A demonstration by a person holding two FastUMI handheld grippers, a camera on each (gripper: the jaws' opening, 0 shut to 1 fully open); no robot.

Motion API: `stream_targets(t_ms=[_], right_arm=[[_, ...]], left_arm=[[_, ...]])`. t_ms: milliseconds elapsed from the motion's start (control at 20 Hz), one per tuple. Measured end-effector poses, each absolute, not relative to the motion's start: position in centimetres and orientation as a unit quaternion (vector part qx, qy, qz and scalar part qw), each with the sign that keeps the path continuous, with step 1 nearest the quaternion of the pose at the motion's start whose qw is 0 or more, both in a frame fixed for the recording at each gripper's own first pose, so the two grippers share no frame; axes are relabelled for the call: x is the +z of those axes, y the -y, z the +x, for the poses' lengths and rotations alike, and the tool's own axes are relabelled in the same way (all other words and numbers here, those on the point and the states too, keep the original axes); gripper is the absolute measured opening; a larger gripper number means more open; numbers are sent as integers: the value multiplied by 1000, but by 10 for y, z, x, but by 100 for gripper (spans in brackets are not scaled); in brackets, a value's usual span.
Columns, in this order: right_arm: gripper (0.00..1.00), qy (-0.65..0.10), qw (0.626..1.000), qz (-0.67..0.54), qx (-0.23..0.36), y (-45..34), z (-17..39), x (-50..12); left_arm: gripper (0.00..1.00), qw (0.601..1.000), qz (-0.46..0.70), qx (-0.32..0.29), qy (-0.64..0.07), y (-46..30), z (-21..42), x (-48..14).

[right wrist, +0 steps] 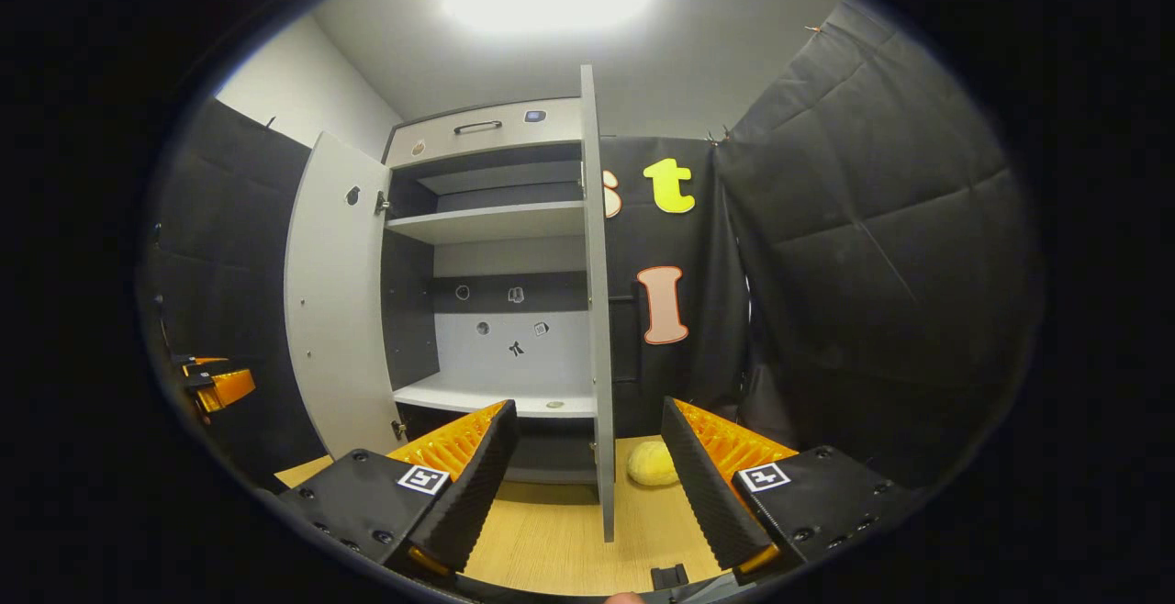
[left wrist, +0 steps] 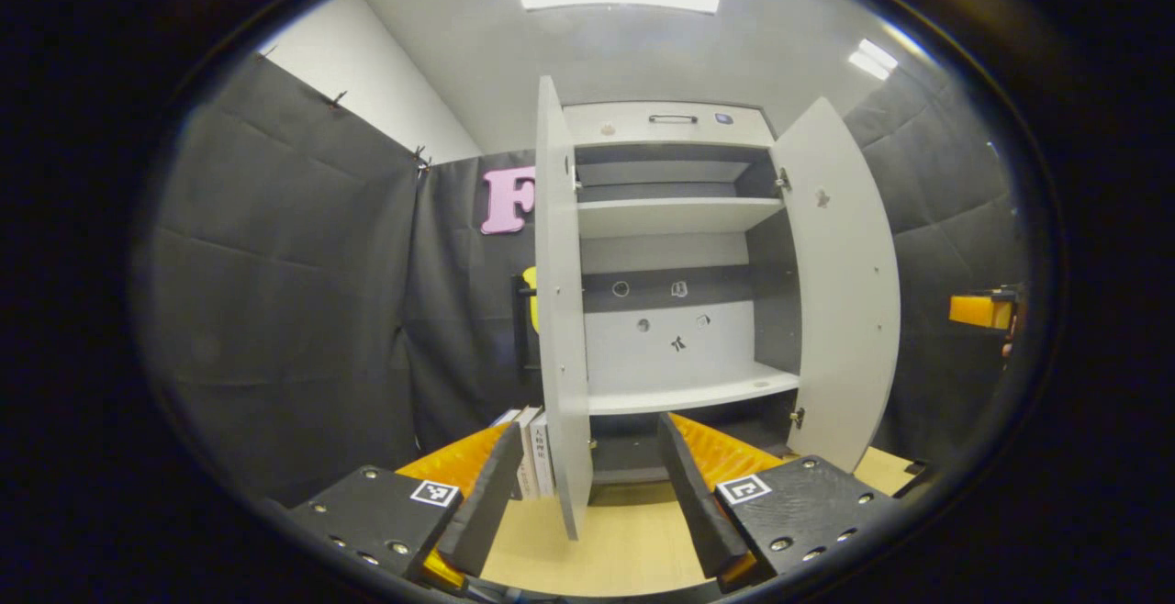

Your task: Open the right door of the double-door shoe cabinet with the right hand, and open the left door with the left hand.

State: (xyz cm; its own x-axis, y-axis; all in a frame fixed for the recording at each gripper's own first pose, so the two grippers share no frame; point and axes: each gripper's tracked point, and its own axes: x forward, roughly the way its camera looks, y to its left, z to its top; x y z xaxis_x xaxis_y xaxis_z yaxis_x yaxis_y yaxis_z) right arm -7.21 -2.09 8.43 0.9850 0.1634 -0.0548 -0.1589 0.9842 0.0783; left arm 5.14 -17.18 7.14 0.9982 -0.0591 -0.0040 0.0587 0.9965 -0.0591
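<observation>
Both tongs [left wrist: 587, 494] [right wrist: 587, 485] gape wide, empty; books [left wrist: 535, 453] show beside left door [left wrist: 558, 310], yellow ball [right wrist: 653, 464] by right door [right wrist: 598, 310].

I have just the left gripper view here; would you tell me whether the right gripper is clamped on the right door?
Observer: No. In the right gripper view the right gripper is open; its fingers sit on either side of the right door, which is swung out edge-on, and they do not press on it.
Operator: Thank you. Is anything lying on the table on the far side of that door?
Observer: Yes, a yellow soft-looking lump rests on the table just to the right of the door's lower edge.
</observation>
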Motion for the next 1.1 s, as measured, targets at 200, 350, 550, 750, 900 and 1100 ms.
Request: stream_targets(t_ms=[200,350,550,750,900,1100], right_arm=[[98,-26,996,35,78,21,-71,86],[98,-26,996,34,77,21,-71,86],[98,-24,996,30,76,21,-70,88],[98,-22,996,31,76,21,-69,89],[98,-22,996,33,74,22,-69,88],[98,-23,997,34,72,24,-69,87]], left_arm=[[87,999,-31,-14,1,158,54,73],[87,999,-34,-7,4,154,52,74],[87,999,-37,2,7,147,53,76],[87,999,-34,5,12,146,54,79],[87,999,-29,5,14,147,55,79],[87,1000,-26,2,16,150,58,82]])
